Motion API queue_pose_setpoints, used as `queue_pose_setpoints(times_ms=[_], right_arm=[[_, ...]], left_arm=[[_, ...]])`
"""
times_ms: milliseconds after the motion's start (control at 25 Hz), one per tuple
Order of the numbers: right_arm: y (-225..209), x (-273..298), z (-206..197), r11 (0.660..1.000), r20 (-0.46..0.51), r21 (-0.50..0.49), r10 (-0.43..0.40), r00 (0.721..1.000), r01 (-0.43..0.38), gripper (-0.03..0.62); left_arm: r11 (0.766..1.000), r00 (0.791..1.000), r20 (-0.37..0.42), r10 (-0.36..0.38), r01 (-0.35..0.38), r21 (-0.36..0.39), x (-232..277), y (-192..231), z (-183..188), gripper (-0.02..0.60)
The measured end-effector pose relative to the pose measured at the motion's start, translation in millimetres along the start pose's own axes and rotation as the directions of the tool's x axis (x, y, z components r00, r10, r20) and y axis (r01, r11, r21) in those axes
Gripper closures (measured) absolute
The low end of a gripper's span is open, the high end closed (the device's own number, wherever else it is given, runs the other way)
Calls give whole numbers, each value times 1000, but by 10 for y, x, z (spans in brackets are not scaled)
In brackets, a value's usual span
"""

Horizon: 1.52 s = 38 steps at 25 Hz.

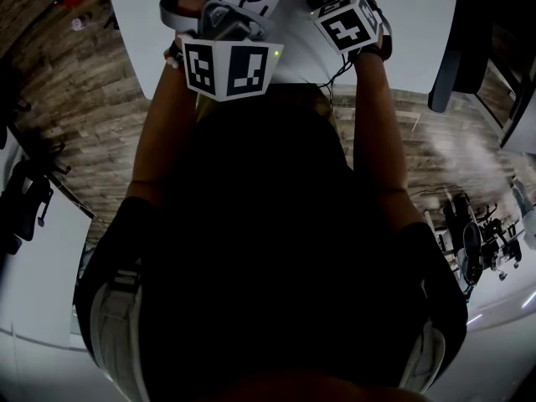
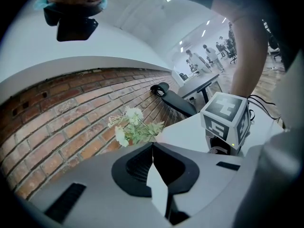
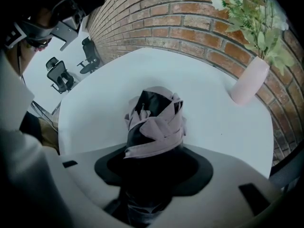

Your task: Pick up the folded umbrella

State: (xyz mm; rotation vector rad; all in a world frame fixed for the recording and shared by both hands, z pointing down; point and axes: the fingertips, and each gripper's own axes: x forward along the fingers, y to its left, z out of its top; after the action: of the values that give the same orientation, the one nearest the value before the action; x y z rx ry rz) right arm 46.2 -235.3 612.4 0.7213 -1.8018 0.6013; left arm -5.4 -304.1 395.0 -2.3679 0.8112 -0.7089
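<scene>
Right gripper (image 3: 152, 175) clamped on folded umbrella (image 3: 154, 122), tip toward counter (image 3: 213, 122); left gripper (image 2: 153, 151) closed, empty; grasp done, lift clear probably remains.

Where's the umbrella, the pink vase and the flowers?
umbrella (image 3: 156, 125), right gripper view, on its folded canopy.
pink vase (image 3: 248, 87), right gripper view, on its body.
flowers (image 2: 134, 113), left gripper view, on a white bloom.

A pink vase (image 3: 249, 85) stands on the white table (image 3: 190, 75).
</scene>
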Motion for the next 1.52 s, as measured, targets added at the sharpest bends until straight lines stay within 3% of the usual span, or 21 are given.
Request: queue_pose_setpoints(times_ms=[440, 880, 1200, 1520], right_arm=[[11, -56, 32, 998, 32, -55, -23, 999, 25, 355], [-63, -363, 267, 995, 183, -54, -67, 981, 78, 355], [-31, -667, 389, 985, 302, -76, -126, 945, 156, 355], [-44, -1150, 396, 971, 438, -54, -187, 879, 233, 355]], left_arm=[[1000, 1000, -13, 1, -1, 16, -82, 67, -47, 569], [997, 1000, -16, 21, -19, 68, -198, 68, 47, 569], [999, 999, -30, 37, -35, 41, -305, 80, 49, 569], [993, 995, -36, 92, -89, 73, -453, 90, 269, 569]])
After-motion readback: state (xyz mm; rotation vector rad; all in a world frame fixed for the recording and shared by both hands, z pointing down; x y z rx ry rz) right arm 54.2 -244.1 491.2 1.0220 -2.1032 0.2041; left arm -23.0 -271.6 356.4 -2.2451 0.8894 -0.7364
